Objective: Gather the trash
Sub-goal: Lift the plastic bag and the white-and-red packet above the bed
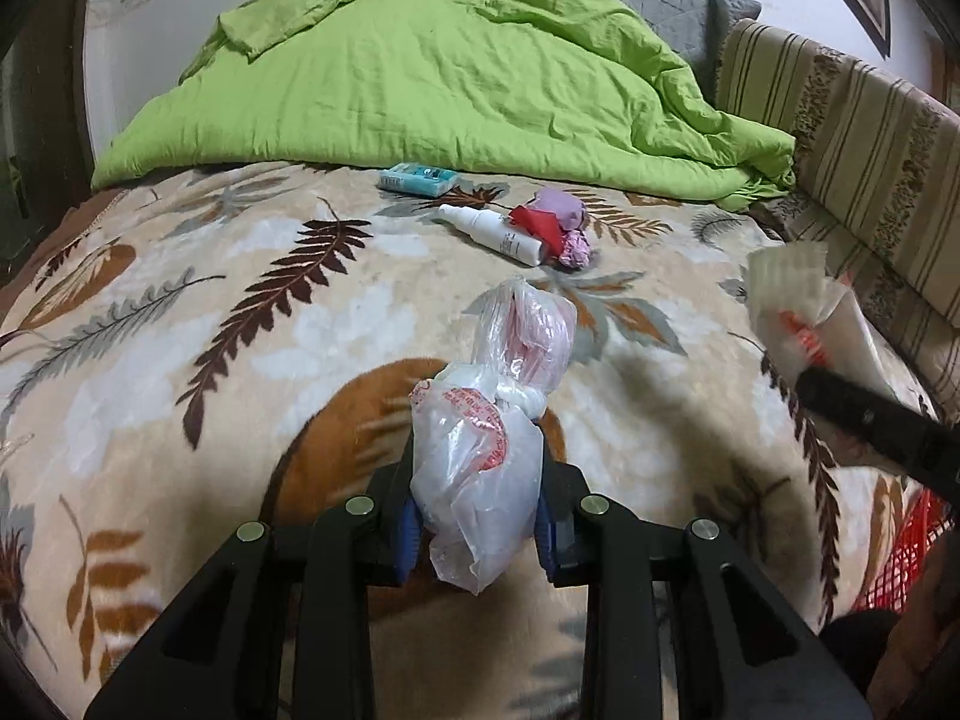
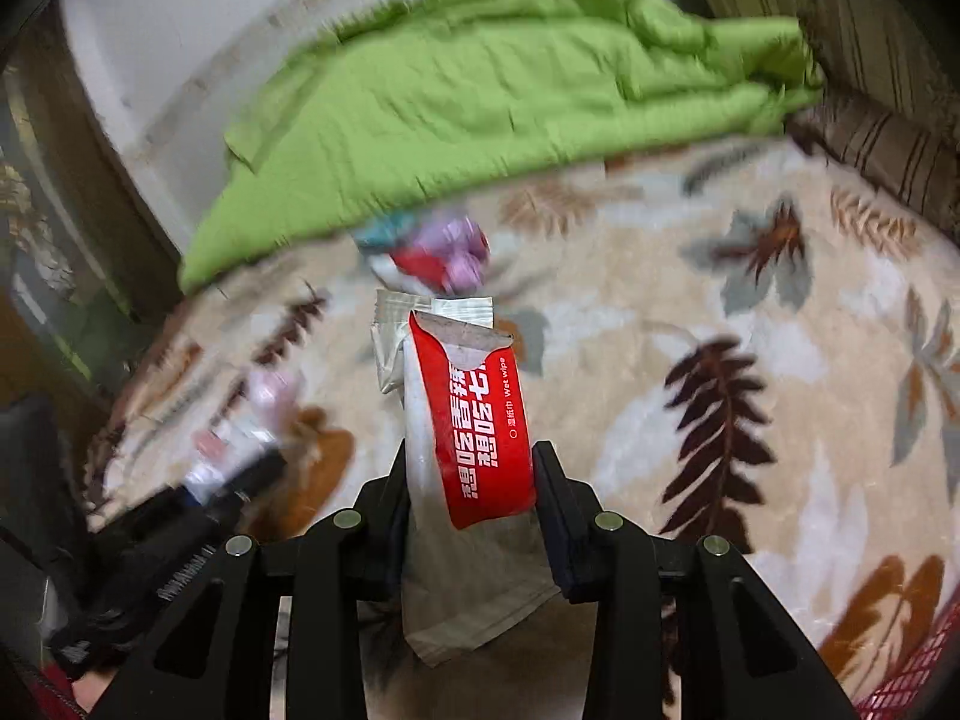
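Observation:
My left gripper (image 1: pixel 477 468) is shut on a knotted clear plastic bag (image 1: pixel 486 414) with red print, held above the leaf-patterned blanket (image 1: pixel 210 312). My right gripper (image 2: pixel 471 468) is shut on a red wet wipe packet (image 2: pixel 480 420) and a pale wrapper (image 2: pixel 468 588) behind it. In the left wrist view the right gripper (image 1: pixel 870 420) comes in from the right with that wrapper (image 1: pixel 792 294). In the blurred right wrist view the left gripper (image 2: pixel 210 492) shows at the lower left. Further up the bed lie a white spray bottle (image 1: pixel 492 234), crumpled red and purple scraps (image 1: pixel 555 222) and a teal pack (image 1: pixel 417 178).
A rumpled green duvet (image 1: pixel 450 72) covers the far half of the bed. A striped cushioned back (image 1: pixel 852 138) runs along the right side. A red mesh basket (image 1: pixel 906 552) sits at the bed's lower right edge. A white wall lies beyond the bed on the left.

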A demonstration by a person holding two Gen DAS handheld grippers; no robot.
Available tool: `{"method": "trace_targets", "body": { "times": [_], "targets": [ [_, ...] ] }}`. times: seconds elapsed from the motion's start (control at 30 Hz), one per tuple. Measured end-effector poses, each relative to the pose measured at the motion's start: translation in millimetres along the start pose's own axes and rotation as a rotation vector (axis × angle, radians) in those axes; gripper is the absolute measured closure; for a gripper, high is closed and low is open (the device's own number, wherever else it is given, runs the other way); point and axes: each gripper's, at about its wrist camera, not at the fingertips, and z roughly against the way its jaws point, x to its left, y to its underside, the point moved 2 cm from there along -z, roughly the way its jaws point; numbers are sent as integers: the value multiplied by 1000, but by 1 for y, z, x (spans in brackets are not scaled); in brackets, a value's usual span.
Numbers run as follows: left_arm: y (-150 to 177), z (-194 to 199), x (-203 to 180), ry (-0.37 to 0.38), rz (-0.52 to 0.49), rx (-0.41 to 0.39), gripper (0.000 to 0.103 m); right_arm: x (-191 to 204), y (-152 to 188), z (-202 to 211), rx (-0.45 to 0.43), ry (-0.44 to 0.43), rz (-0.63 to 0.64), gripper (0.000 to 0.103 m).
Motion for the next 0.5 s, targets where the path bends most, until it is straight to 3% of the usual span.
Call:
{"method": "trace_targets", "body": {
  "times": [0.5],
  "targets": [
    [20, 19, -3, -30, -39, -20, 74, 1, 17, 31, -54, -18, 8, 63]
  ]
}}
